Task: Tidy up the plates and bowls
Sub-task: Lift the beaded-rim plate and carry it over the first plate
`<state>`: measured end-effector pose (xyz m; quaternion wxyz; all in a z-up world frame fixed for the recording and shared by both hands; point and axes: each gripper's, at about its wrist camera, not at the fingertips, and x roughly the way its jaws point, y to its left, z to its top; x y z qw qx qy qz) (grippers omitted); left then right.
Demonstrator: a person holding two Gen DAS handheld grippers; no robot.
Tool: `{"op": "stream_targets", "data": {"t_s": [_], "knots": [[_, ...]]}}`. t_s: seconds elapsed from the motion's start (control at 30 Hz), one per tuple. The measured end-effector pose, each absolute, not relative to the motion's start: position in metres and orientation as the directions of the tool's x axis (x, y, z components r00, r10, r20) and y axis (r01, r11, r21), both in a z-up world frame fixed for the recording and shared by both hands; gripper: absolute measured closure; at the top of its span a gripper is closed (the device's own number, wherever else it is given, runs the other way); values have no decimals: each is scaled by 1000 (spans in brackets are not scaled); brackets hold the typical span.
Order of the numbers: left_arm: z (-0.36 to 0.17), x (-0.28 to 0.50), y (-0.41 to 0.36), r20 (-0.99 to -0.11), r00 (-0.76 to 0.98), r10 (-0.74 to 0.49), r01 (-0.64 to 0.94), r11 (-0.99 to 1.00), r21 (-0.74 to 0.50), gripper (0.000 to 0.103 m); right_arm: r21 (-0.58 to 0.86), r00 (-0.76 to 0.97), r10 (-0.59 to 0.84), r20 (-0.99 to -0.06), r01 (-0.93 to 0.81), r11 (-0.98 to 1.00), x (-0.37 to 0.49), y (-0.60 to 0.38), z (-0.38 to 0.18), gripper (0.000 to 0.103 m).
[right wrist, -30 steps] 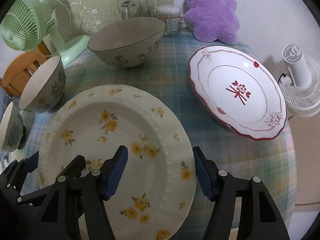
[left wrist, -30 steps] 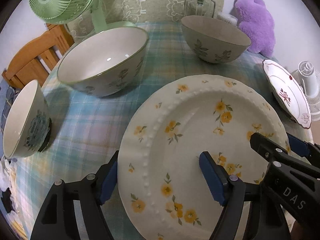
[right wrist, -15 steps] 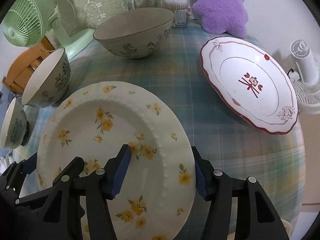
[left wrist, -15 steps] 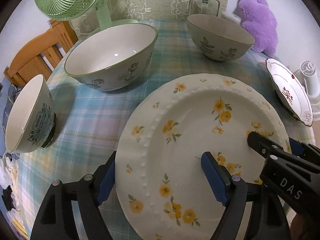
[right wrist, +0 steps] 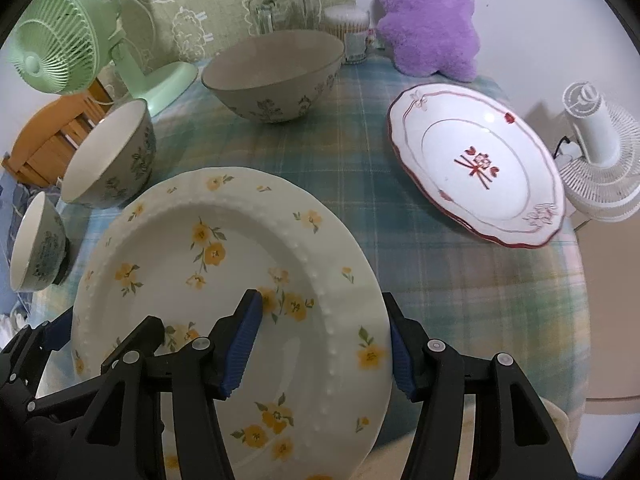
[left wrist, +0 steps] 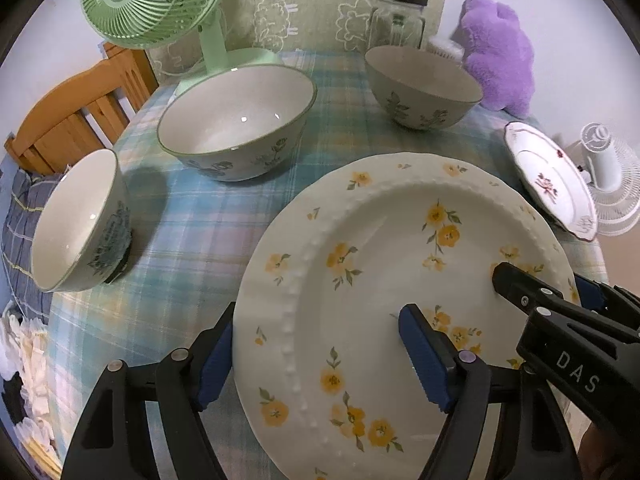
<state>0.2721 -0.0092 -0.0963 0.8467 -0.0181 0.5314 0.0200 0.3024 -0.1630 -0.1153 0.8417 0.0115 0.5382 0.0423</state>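
Observation:
A white plate with yellow flowers (left wrist: 380, 240) (right wrist: 240, 240) hangs tilted just above the checked tablecloth (left wrist: 192, 240), held from both sides. My left gripper (left wrist: 316, 332) is shut on its left rim, jaws closing slightly, one pad outside the edge and one in the well. My right gripper (right wrist: 320, 312) is shut on the right rim the same way. A big green-rimmed bowl (left wrist: 236, 128), a grey flowered bowl (left wrist: 424, 88) and a small bowl (left wrist: 80, 220) stand beyond. A red-trimmed plate (right wrist: 476, 164) lies at the right.
At the back stand a green fan (left wrist: 152, 0), a glass jar (left wrist: 396, 20), a cotton-swab tub (right wrist: 348, 28) and a purple plush toy (left wrist: 500, 52). A white fan (right wrist: 596, 140) stands off the right edge. A wooden chair (left wrist: 72, 112) is at the left.
Both grippers have risen a little with the flowered plate between them, and the bowls and table have dropped away in view. The right jaws have drawn in slightly.

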Motion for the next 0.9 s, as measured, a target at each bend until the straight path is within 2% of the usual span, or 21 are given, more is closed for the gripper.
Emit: {"op": "stream_targets", "data": {"t_s": [0.3, 0.5, 0.9], "knots": [[-70, 237, -14, -887, 460, -43, 5, 999, -46, 26, 44, 449, 39, -893, 1, 999, 260, -168, -82, 42], [-59, 212, -21, -879, 460, -128, 74, 992, -105, 26, 38, 477, -1, -879, 71, 997, 225, -178, -66, 42], [-58, 173, -77, -879, 443, -176, 195, 976, -97, 26, 46, 469, -65, -881, 222, 974, 159, -231, -67, 42]]}}
